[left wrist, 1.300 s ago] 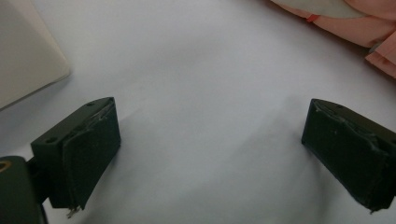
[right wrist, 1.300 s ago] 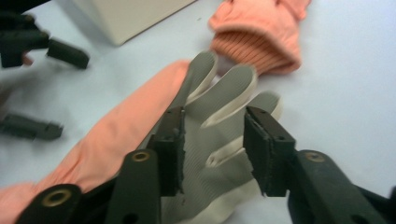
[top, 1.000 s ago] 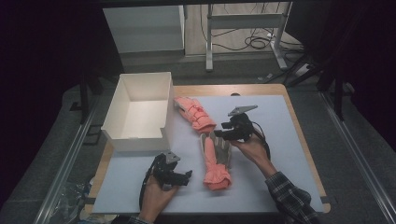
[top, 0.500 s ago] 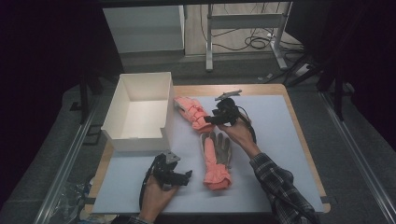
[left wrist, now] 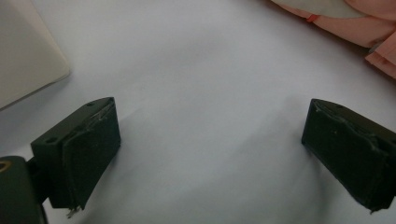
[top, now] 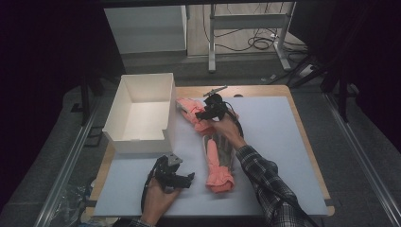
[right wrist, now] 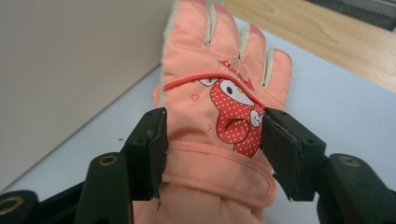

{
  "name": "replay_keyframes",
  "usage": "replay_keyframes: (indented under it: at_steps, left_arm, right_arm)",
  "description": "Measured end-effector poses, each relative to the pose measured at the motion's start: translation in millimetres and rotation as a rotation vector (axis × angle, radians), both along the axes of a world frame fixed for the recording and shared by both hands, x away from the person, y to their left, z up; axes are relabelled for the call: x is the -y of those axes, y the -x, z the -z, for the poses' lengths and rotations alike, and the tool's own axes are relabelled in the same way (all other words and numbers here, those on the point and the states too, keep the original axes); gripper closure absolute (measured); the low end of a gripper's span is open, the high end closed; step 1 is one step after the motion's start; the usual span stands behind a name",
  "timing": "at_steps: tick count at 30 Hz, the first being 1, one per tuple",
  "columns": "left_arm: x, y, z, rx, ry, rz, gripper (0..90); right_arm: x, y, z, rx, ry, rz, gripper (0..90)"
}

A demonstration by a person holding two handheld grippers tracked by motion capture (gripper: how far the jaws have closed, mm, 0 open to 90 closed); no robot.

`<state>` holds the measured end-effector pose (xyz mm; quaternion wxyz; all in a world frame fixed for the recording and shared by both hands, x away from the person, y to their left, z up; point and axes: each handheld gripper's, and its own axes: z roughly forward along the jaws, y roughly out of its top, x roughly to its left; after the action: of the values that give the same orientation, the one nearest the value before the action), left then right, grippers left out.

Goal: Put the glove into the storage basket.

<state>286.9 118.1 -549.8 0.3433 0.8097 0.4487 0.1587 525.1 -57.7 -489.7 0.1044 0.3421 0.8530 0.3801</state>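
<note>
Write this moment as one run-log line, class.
right tool: open, jaws either side of far pink glove | left tool: open, idle over mat | box: empty

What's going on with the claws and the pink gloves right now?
Right claw open, jaws either side of far glove. Left claw open, idle on mat. Near glove flat. Box beside far glove; nothing blocking.

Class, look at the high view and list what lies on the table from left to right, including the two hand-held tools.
White box → left tool, low near the front edge → nearer pink glove lying flat. The right tool and the farther pink glove overlap these, so I leave them unordered.
</note>
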Motion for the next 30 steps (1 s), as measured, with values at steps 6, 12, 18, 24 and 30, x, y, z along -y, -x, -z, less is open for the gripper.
replay_keyframes:
  at_steps: [6,12,18,24,30]
  left_arm:
    - [0.0,0.0,0.0,0.000,0.000,0.000,4.4]
    - [0.1,0.0,0.0,0.000,0.000,0.000,4.4]
    - [0.0,0.0,0.0,0.000,0.000,0.000,4.4]
    - [0.1,0.0,0.0,0.000,0.000,0.000,4.4]
    - [-0.1,0.0,-0.1,-0.001,-0.003,0.000,4.4]
  right_arm:
    - [-8.3,-10.4,16.3,-0.035,0.069,-0.002,46.3]
    - [-6.9,-8.4,18.0,-0.063,0.046,0.016,64.4]
    - [-8.6,-3.6,10.7,-0.061,0.049,0.011,75.7]
    - [0.1,-0.4,-9.1,-0.024,0.020,0.040,75.7]
    - [16.7,7.5,-29.2,-0.008,-0.024,0.059,76.1]
